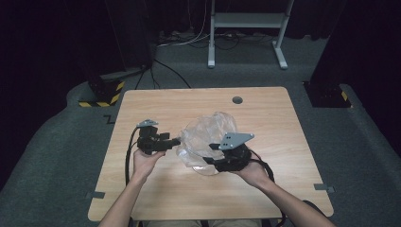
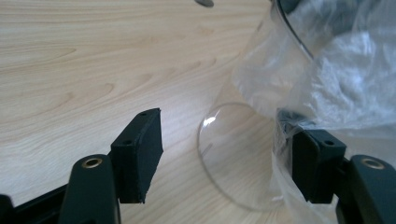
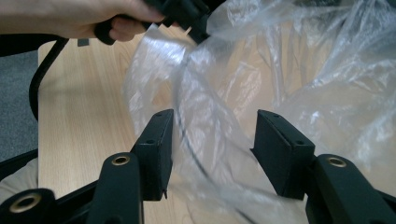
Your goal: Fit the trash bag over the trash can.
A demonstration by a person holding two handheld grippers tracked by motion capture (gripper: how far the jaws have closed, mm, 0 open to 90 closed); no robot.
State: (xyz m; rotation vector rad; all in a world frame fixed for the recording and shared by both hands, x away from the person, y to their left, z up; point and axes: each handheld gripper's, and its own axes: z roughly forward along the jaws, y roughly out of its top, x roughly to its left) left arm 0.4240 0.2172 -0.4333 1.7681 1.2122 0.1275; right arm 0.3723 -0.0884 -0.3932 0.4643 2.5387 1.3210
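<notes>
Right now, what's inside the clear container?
A clear plastic bag lines the clear container, spilling over its rim. Wood table shows through. Anything deeper in the bag can't be seen past the crumpled film.

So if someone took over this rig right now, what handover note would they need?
Left gripper: jaws open, wide apart, at the left edge of the clear plastic bag; one jaw touches the film.
Right gripper: jaws open, with bag film and the clear container's rim between them, not clamped.
Things: the bag is draped over a clear round container at the middle of the wooden table.
Done: bag partly over the container.
Left: probably grip the film and settle the bag; neither gripper holds it yet.
</notes>
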